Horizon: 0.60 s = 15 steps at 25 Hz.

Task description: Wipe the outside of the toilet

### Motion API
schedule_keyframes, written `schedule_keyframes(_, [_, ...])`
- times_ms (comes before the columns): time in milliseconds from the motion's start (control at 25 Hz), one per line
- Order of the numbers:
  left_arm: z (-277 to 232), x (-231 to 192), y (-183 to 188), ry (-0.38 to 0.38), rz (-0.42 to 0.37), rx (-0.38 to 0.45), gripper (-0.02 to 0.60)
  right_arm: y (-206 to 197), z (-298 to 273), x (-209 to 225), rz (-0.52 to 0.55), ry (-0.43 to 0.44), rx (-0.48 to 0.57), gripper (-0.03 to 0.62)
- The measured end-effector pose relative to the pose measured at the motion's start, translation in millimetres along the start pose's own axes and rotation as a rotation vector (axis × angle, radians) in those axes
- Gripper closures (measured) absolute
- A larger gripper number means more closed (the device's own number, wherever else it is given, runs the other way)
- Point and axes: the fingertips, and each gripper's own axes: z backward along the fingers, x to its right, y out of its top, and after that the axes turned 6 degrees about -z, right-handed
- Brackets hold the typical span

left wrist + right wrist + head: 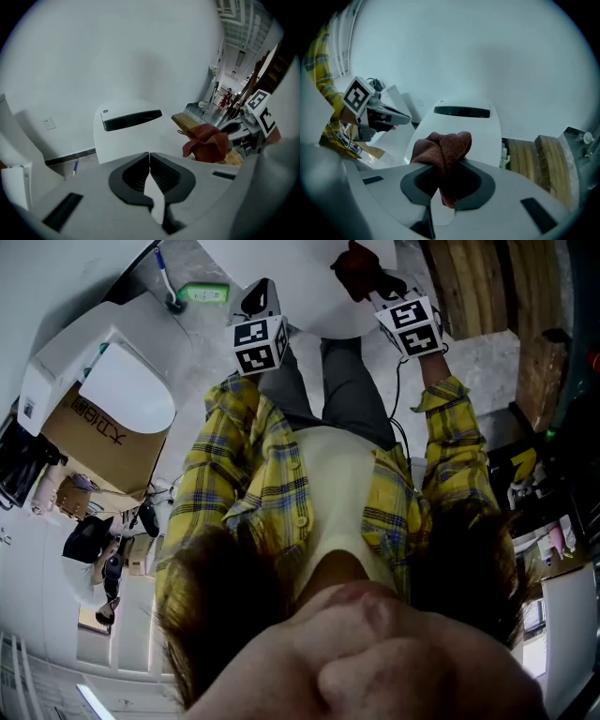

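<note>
The white toilet (136, 138) with a dark slot across its top stands against the pale wall; it also shows in the right gripper view (461, 129) and at the top of the head view (300, 277). My right gripper (443, 176) is shut on a dark red cloth (443, 150), held just over the toilet's top. The cloth (356, 268) (206, 143) hangs bunched from the jaws. My left gripper (149, 164) is shut with nothing in it, a little left of the right one (243, 129), above the toilet.
A cardboard box (98, 432) and a second white fixture (127, 390) stand at the left. A blue-handled stick (75, 165) lies on the floor by the wall. Wooden planks (543, 159) are stacked right of the toilet. A wall socket (48, 123) sits low on the left.
</note>
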Motion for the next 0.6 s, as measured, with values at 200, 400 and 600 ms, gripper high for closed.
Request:
schedule_keyframes(200, [10.7, -10.2, -8.6, 0.016, 0.024, -0.001, 0.572, 13.0, -1.2, -58.7, 0.008, 0.113, 0.003, 0.514])
schedule_keyframes(400, [23.2, -22.4, -19.2, 0.038, 0.058, -0.002, 0.571, 16.4, -9.6, -108.6, 0.016, 0.204, 0.001, 0.514])
schedule_keyframes(600, [33.7, -34.5, -25.8, 0.064, 0.082, 0.005, 0.572, 17.5, -16.4, -139.7, 0.002, 0.250, 0.006, 0.514])
